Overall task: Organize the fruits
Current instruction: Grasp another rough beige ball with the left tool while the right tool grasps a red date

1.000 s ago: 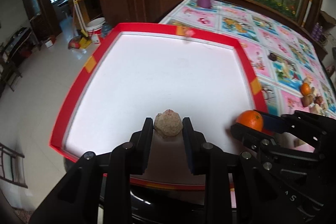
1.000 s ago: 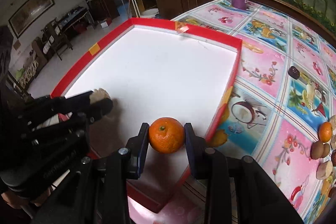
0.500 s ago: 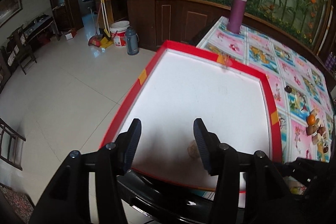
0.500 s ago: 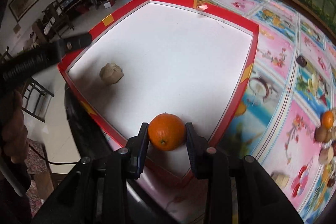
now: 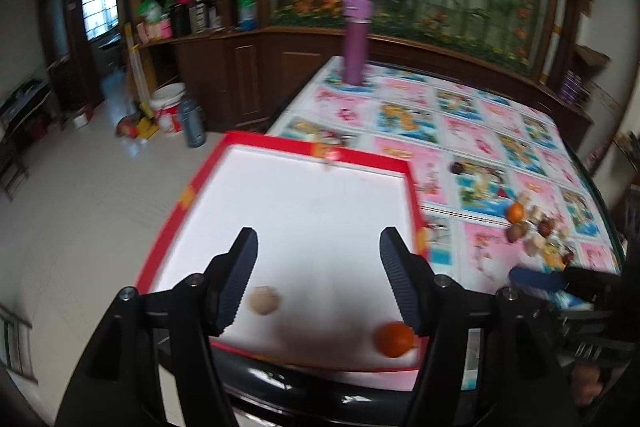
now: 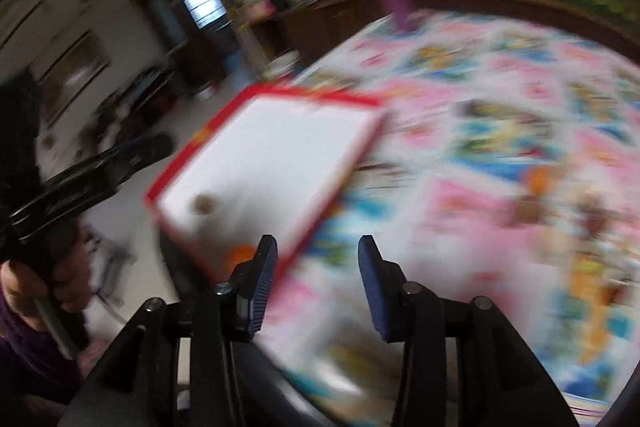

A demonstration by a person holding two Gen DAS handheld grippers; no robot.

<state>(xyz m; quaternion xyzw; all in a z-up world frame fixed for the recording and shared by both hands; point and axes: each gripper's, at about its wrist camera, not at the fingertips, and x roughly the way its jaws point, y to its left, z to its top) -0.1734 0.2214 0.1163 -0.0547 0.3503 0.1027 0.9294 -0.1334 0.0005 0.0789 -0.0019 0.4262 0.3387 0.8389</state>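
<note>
A red-rimmed white tray (image 5: 412,187) lies at the table's near left corner. A tan, rough fruit (image 5: 263,300) and an orange (image 5: 394,339) rest on it near its front edge. My left gripper (image 5: 318,279) is open and empty, raised above the tray's near end. My right gripper (image 6: 316,277) is open and empty, over the tablecloth right of the tray; that view is blurred by motion. The tan fruit (image 6: 203,204) and the orange (image 6: 242,254) show there too. A pile of several fruits (image 5: 534,231) lies on the tablecloth at the right.
A purple bottle (image 5: 356,43) stands at the table's far end. A dark small fruit (image 5: 457,168) lies alone on the floral tablecloth (image 5: 480,131). The table's left edge drops to a tiled floor with a bucket (image 5: 170,107) and a dark flask (image 5: 194,123).
Both grippers opened and let go: the tan fruit, then the orange, now lie on the tray. Both grippers lifted back, and the right one is swinging right toward the fruit pile.
</note>
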